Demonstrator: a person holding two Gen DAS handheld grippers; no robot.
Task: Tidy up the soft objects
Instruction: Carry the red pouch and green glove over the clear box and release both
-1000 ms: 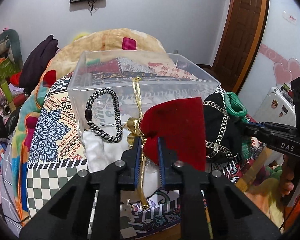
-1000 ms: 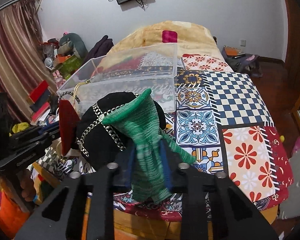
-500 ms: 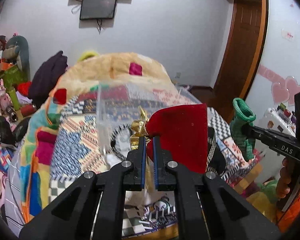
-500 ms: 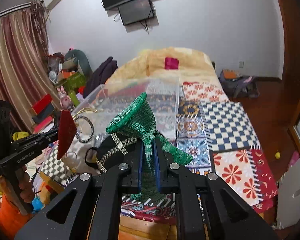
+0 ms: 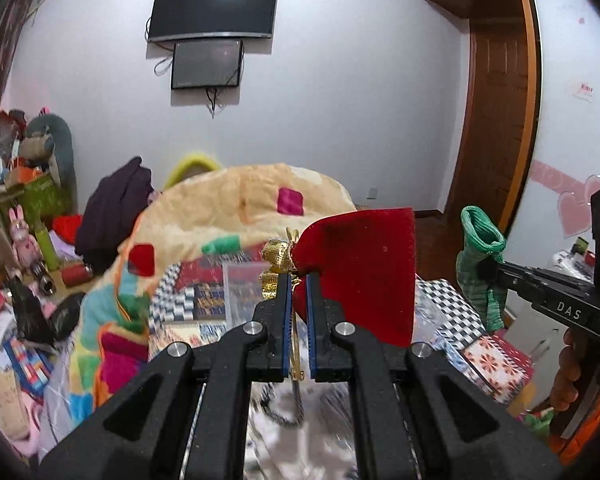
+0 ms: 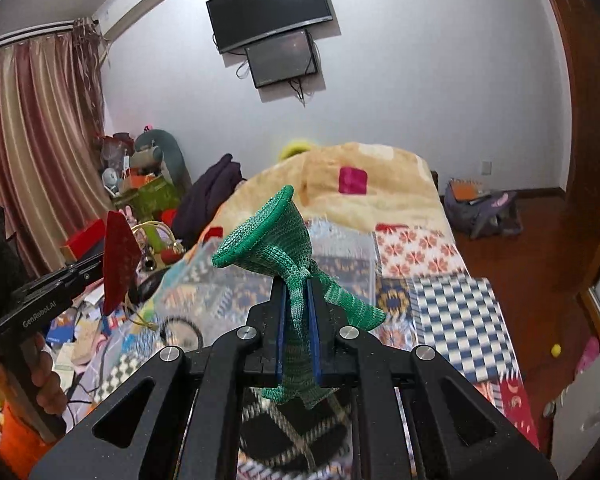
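Left gripper [image 5: 297, 280]: blue pads pressed onto the gathered neck of a red velvet pouch [image 5: 364, 272], held aloft. Pouch body fanning out toward 2 o'clock from the tips; gold drawstring tie [image 5: 278, 256] bunched at 11 o'clock of the tips, one gold cord dangling down between the fingers. Seen from the right wrist view, same pouch [image 6: 120, 260] edge-on at 9 o'clock, clamped in the left gripper [image 6: 100, 268].

Right gripper [image 6: 297, 284]: pads pinching a green knitted sock [image 6: 276, 244] at mid-length, cuff flaring open toward 11 o'clock, toe end hanging below the fingers, a fold sticking out toward 4 o'clock. In the left wrist view, sock [image 5: 480, 256] at 3 o'clock, gripped by the right gripper [image 5: 490, 270], well apart from the pouch.

Beyond the tips: clear plastic box [image 5: 246, 296] lying on a patterned bedspread [image 6: 452, 308], blurred, below both held items. Farther back at 12 o'clock, a heaped yellow blanket [image 5: 240, 204]. On the wall above, a dark television [image 5: 214, 8] with a smaller screen [image 5: 207, 64] just under it. Striped curtain [image 6: 32, 128] at 9 o'clock in the right wrist view; wooden door [image 5: 496, 128] at 2 o'clock in the left.
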